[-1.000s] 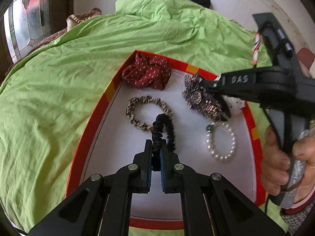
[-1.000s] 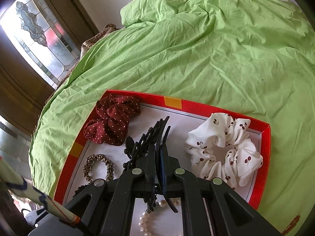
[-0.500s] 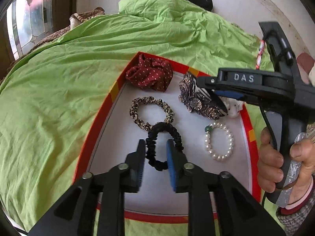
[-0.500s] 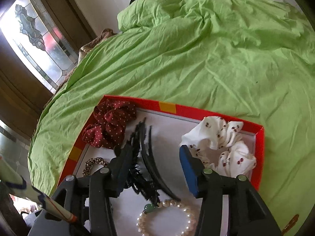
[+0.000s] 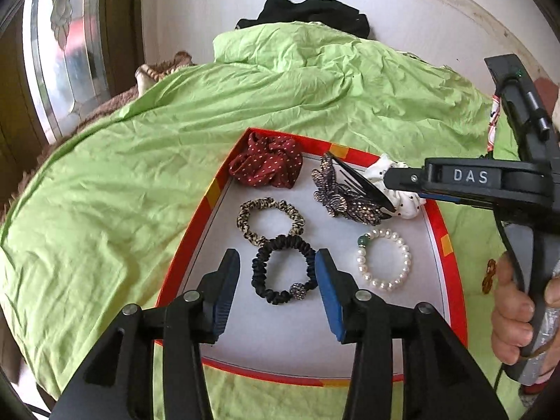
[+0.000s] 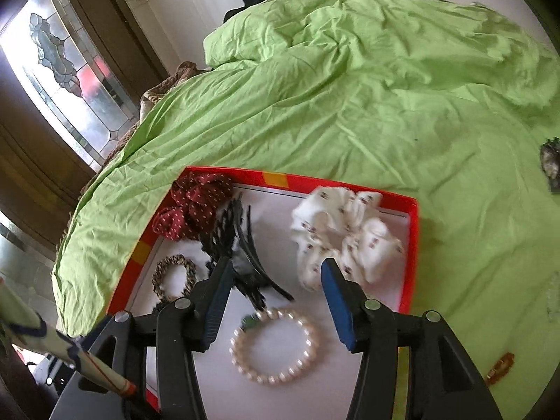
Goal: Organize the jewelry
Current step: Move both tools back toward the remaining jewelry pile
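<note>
While the left wrist view looks down on a rumpled green bedsheet, a shallow tray with a red rim and white floor lies on it, with a stained-glass window at ten o'clock and a white wall at twelve. The left gripper has just been opening and stands released, its blue pads either side of a black scrunchie lying free on the tray floor and touching neither. A leopard-print scrunchie sits just beyond at twelve o'clock, a red dotted scrunchie in the far corner, a beaded hair clip at one o'clock and a pearl bracelet at three. White letters "DAS" show on the right gripper's body, gripped by a hand at four o'clock. Bare white floor lies open toward the near rim. From the right wrist view, the right gripper has also just been opening and hangs released above the tray; the hair clip lies free by its left finger, the pearl bracelet between the fingers lower down, a white cherry-print scrunchie at one o'clock. Sheet spreads wide past the far rim.
</note>
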`<state>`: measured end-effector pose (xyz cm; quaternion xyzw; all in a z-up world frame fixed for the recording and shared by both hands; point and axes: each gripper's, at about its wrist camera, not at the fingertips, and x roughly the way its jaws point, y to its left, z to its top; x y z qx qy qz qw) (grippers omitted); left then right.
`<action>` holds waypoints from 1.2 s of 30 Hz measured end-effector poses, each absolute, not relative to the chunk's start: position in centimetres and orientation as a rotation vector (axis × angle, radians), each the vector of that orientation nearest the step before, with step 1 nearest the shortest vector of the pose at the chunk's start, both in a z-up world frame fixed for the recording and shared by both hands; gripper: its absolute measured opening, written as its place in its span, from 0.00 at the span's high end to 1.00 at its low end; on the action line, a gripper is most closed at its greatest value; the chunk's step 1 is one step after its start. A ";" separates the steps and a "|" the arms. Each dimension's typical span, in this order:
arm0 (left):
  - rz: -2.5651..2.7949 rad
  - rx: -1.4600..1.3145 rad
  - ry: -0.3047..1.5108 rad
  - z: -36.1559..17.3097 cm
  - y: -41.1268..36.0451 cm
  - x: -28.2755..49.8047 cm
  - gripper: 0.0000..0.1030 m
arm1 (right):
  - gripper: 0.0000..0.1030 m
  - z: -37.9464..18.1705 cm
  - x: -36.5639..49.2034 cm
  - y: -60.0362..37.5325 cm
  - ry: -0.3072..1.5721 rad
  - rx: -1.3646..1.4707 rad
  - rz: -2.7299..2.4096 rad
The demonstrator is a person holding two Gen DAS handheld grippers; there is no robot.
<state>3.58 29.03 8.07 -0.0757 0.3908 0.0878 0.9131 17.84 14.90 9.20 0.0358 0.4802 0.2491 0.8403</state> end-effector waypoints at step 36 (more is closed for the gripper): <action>0.131 0.058 0.839 8.1 17.3 0.1 0.57 | 0.40 9.2 9.0 -14.0 0.996 0.254 0.147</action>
